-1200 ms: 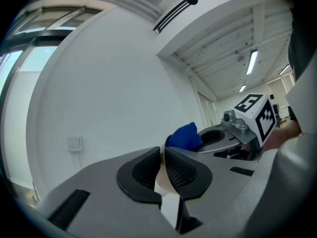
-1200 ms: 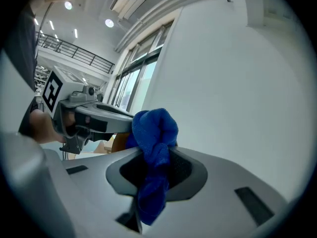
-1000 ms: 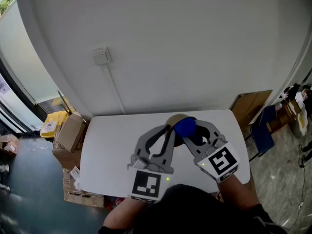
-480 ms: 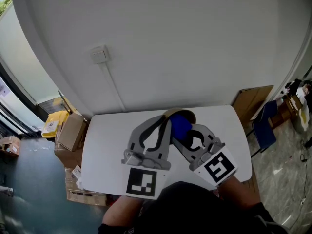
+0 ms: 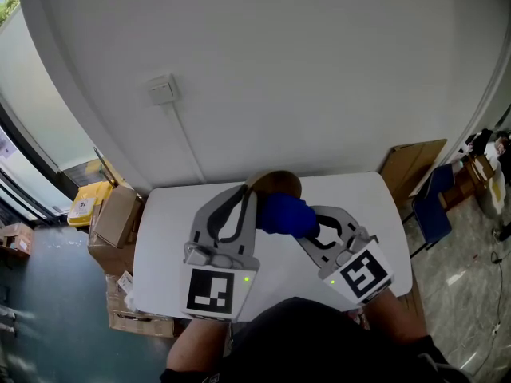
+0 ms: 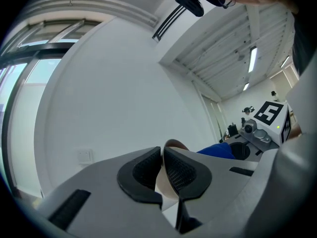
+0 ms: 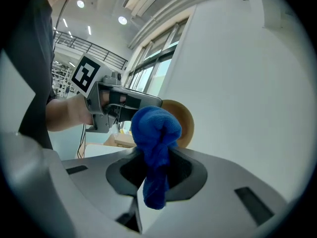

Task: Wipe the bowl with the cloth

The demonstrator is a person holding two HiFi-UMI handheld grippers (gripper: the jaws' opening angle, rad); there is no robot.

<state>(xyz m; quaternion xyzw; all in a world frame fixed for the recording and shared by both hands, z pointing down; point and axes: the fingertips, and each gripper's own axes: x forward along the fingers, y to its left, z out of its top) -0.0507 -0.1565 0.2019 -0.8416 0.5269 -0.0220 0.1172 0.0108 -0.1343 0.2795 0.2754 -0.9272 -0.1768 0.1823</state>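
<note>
Aloft: tan bowl [image 5: 278, 183] (thin rim) between closing left fingers [image 6: 182, 170]; right fingers [image 7: 179, 175] pinch bunched blue cloth [image 7: 156, 133].

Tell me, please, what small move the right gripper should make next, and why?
Probably ease the right gripper forward so the blue cloth presses into the bowl, then start rubbing. The cloth is clamped and bunched just in front of the tilted bowl, whose rim sits in the left gripper, its jaws closing on it; contact between cloth and bowl cannot be confirmed.
</note>
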